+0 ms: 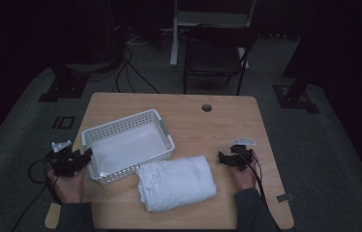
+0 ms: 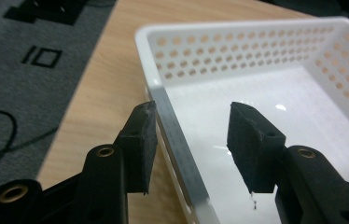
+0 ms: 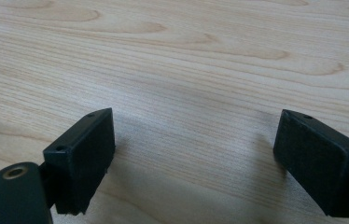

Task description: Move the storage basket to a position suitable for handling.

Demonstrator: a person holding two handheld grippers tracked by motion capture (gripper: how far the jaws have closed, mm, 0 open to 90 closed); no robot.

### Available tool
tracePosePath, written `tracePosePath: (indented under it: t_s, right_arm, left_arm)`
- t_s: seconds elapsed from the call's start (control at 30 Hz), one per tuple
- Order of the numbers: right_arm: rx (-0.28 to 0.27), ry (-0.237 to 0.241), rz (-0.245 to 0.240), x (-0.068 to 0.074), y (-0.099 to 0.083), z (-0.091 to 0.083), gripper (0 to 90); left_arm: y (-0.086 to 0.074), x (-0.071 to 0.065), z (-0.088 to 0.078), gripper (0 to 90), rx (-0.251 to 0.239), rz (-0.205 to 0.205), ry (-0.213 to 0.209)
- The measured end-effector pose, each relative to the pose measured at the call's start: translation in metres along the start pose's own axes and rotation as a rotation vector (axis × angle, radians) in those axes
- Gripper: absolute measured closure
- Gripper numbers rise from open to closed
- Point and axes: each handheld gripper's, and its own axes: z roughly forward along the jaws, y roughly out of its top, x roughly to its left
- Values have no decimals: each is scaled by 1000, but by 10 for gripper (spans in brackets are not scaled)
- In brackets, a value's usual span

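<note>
Dim room, wooden table (image 1: pixel 193 121): white basket (image 1: pixel 127 145) and folded white towel (image 1: pixel 176 182) between your two grippers.

Left gripper (image 2: pixel 193 140) is parted and straddles the basket's near rim, one pad outside, one over the floor, pads not pressing it. If you mean to grip, seat the rim deep between the fingers before closing. Right gripper (image 3: pixel 193 158) is released over bare wood, with the towel off to its side. Nothing blocks either path; mind the trailing cables.

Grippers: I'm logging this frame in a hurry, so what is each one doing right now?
Left gripper: open, fingers astride the basket wall, not pressing it.
Right gripper: open, holding nothing, over the table.
</note>
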Motion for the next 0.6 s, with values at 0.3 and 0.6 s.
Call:
tracePosePath:
  t_s: [0.3, 0.6]
  right_arm:
    - [0, 0, -1, 0, 0, 0, 126]
    - [0, 0, -1, 0, 0, 0, 126]
  left_arm:
    - [-15, -7, 6, 533, 57, 14, -7]
    - [-10, -28, 20, 549, 54, 41, -72]
